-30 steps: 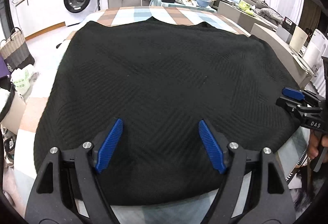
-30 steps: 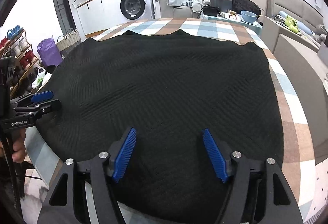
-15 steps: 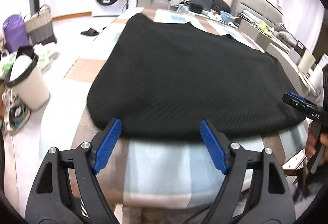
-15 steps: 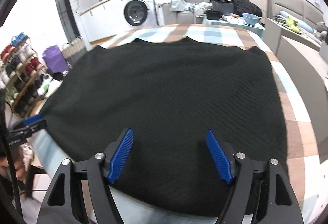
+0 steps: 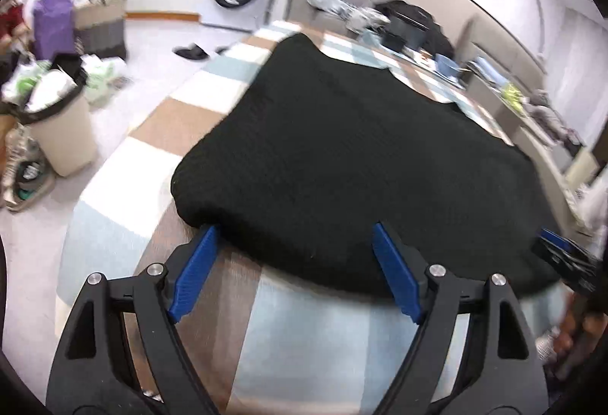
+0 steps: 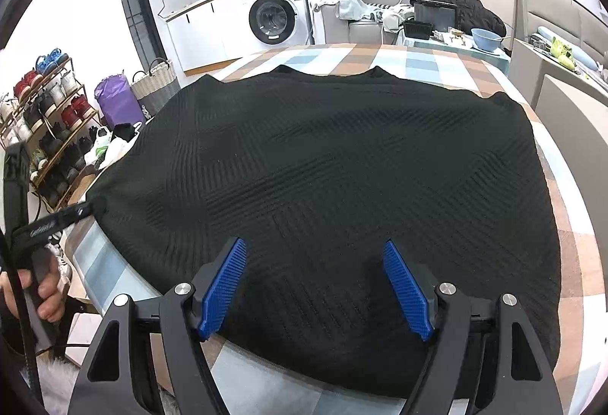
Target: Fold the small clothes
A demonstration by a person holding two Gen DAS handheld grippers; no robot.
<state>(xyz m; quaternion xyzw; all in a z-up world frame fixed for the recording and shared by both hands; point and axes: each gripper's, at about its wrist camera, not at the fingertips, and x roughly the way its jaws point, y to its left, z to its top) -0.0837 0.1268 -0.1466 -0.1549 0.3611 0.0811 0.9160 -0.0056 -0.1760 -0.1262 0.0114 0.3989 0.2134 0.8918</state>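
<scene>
Left hand-held gripper [image 5: 292, 270] spread at black garment [image 5: 353, 164]; checked tablecloth [image 5: 178, 126]; washing machine [image 6: 275, 18] behind.

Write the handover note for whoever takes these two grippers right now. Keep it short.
Left gripper: open, holding nothing, at the near left corner of the black knit garment, its fingers straddling the hem.
Right gripper: open, holding nothing, its fingers above the garment's near edge, right of centre.
The garment lies spread flat on the checked tablecloth, neckline at the far side, hem toward you.
Done: garment laid out and fairly smooth. No fold is visible yet.
Left: grip the hem or a side and make the first fold, then the rest.
</scene>
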